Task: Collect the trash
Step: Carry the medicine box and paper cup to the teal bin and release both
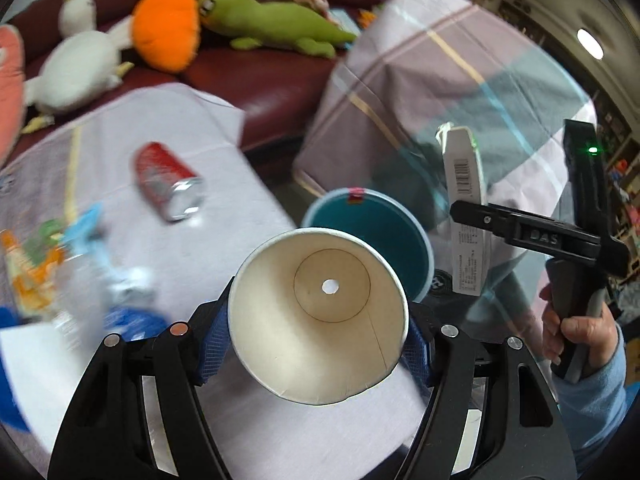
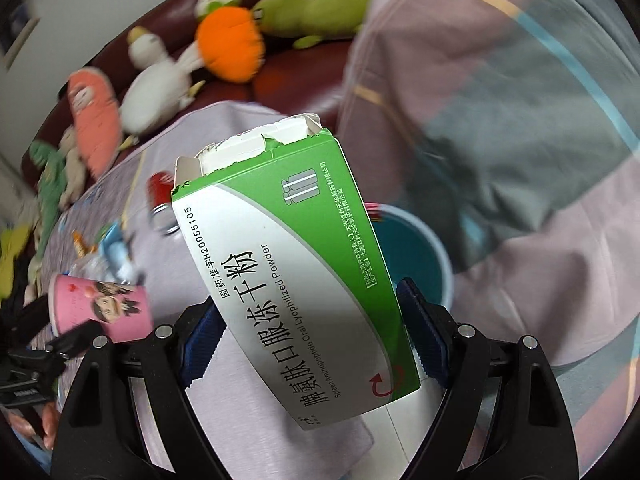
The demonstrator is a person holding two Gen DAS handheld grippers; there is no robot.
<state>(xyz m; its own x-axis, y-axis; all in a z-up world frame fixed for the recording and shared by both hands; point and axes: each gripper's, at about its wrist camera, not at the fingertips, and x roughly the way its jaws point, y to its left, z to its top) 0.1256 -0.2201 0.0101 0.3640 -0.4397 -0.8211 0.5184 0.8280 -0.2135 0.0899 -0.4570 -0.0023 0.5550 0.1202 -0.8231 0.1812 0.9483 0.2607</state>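
Note:
My left gripper (image 1: 318, 338) is shut on a paper cup (image 1: 320, 316), white inside, pink outside (image 2: 100, 308), its mouth toward the camera. My right gripper (image 2: 308, 340) is shut on a green and white medicine box (image 2: 296, 280) with a torn top; the box also shows in the left wrist view (image 1: 466, 208). A teal bin with a pale blue rim (image 1: 372, 236) stands on the floor beyond both grippers, also in the right wrist view (image 2: 416, 256). A crushed red can (image 1: 168, 182) and several wrappers (image 1: 60, 248) lie on the cloth-covered table (image 1: 224, 184).
A dark red sofa (image 1: 260, 76) with plush toys, a white duck (image 1: 76, 64), an orange one (image 1: 166, 28) and a green lizard (image 1: 272, 20), stands behind the table. A cloth-draped piece of furniture (image 1: 460, 92) stands to the right of the bin.

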